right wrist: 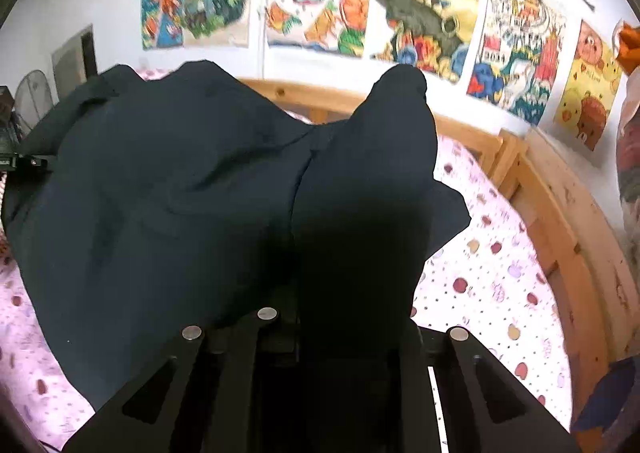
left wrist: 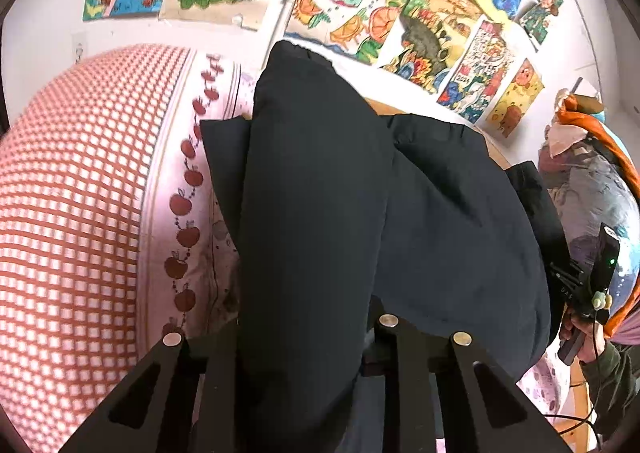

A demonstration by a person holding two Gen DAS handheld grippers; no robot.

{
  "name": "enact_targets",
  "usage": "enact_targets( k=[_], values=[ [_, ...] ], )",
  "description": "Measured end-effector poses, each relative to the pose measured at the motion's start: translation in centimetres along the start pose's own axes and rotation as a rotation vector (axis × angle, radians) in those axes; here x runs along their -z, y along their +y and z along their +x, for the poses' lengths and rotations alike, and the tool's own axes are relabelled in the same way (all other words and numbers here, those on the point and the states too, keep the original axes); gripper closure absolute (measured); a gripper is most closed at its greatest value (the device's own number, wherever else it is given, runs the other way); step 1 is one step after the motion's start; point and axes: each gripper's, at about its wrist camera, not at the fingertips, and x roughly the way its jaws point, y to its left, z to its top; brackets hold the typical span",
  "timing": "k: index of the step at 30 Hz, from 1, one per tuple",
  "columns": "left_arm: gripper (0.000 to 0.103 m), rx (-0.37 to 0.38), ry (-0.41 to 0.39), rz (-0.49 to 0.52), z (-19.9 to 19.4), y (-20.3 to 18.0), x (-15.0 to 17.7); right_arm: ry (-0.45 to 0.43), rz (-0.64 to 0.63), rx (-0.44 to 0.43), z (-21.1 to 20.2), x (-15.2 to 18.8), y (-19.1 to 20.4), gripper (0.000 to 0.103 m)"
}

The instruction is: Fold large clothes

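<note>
While the dark garment (left wrist: 320, 193) is lifted above the bed (right wrist: 480, 273), a bunched edge is pinched in the left gripper (left wrist: 304, 341) and another in the right gripper (right wrist: 352, 333), both closed on cloth. A clean fold is best got if both edges are kept level and taut, clear of the checked quilt (left wrist: 72, 213).

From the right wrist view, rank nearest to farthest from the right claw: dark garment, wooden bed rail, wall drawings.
1. Dark garment, draped over the right claw, touching it.
2. Wooden bed rail, beyond the sheet, centre to right.
3. Wall drawings, above the rail, farthest.
</note>
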Motion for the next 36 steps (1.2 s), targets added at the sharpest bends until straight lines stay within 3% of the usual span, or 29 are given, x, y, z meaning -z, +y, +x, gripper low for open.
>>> enact_targets(
  k=[6, 11, 20, 25, 27, 29, 31, 35, 36],
  values=[
    [0.080, 0.000, -0.021, 0.006, -4.3, -0.8, 0.7, -0.066, 0.027, -0.038, -4.0, -0.2, -0.2, 0.089],
    [0.080, -0.014, 0.016, -0.002, -4.7, -1.1, 1.8, -0.045, 0.042, -0.065, -5.3, 1.0, -0.1, 0.089],
    [0.079, -0.039, 0.127, -0.062, -0.9, 0.6, 3.4, 0.080, 0.084, -0.091, -1.7, 3.9, -0.5, 0.088],
    [0.065, -0.104, 0.152, -0.036, 0.2, 0.6, 3.4, 0.102, 0.103, -0.087, -0.6, 3.8, -0.9, 0.084],
    [0.060, -0.133, 0.152, -0.032, 0.5, 0.7, 3.6, 0.124, 0.114, -0.082, -0.2, 3.9, -1.0, 0.078],
    [0.048, -0.152, 0.156, -0.052, 0.4, 1.2, 3.8, 0.144, 0.135, -0.071, 0.2, 4.1, -1.3, 0.061],
    [0.036, -0.184, 0.147, -0.091, 0.2, 1.7, 3.8, 0.154, 0.159, -0.062, 0.4, 4.4, -1.6, 0.052],
    [0.013, -0.214, 0.065, -0.127, -1.1, 2.1, 4.1, 0.137, 0.191, -0.003, -0.7, 5.0, -1.6, 0.013],
    [0.012, -0.219, 0.044, -0.119, -1.4, 1.9, 4.2, 0.113, 0.204, 0.008, -1.2, 5.1, -1.6, 0.012]
  ],
)
